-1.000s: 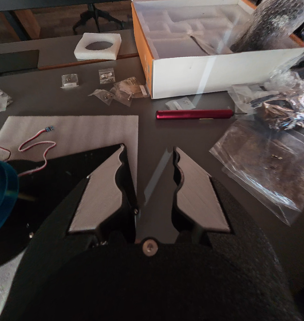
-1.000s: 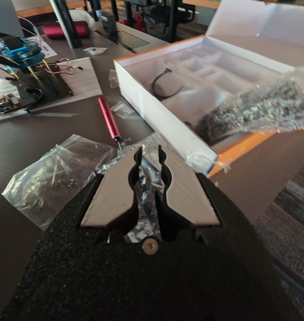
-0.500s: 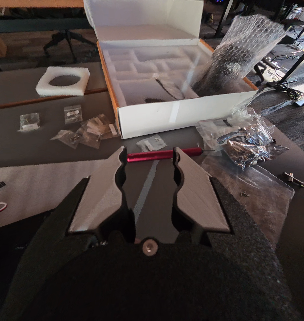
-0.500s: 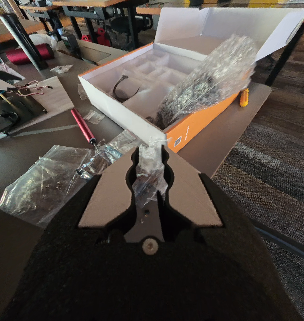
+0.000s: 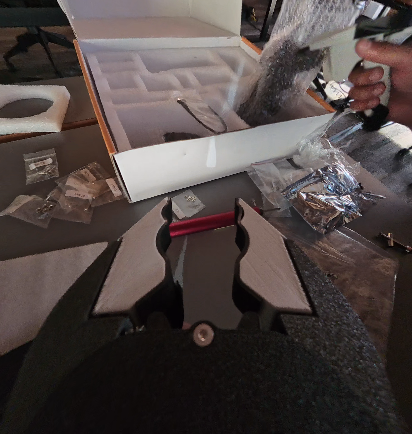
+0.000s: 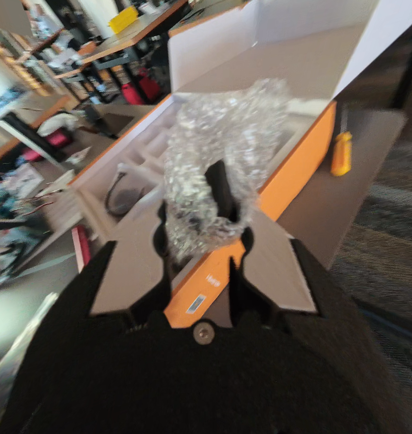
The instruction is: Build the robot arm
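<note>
The left wrist view is dim but sharp at centre, with a thin streak of light across the dark grey counter (image 5: 212, 258) and glare on the crumpled silver foil bag (image 5: 322, 202). The right wrist view is heavily motion-blurred, brightest at its left edge. Both bend toward the edges.

The left gripper (image 5: 203, 206) is held low over the dark worktop (image 5: 59, 230), its jaws spread apart with nothing between them. Just beyond the tips a red screwdriver (image 5: 200, 224) is seen lying flat. Behind it an open white box (image 5: 190, 162) is set, with a bubble-wrapped item (image 5: 280, 77) leaning in it. Small clear bags (image 5: 66, 187) are scattered to the left, a crumpled silver bag (image 5: 324, 199) to the right. At upper right the right gripper's handle (image 5: 336, 58) is grasped by a hand (image 5: 393, 79).
</note>
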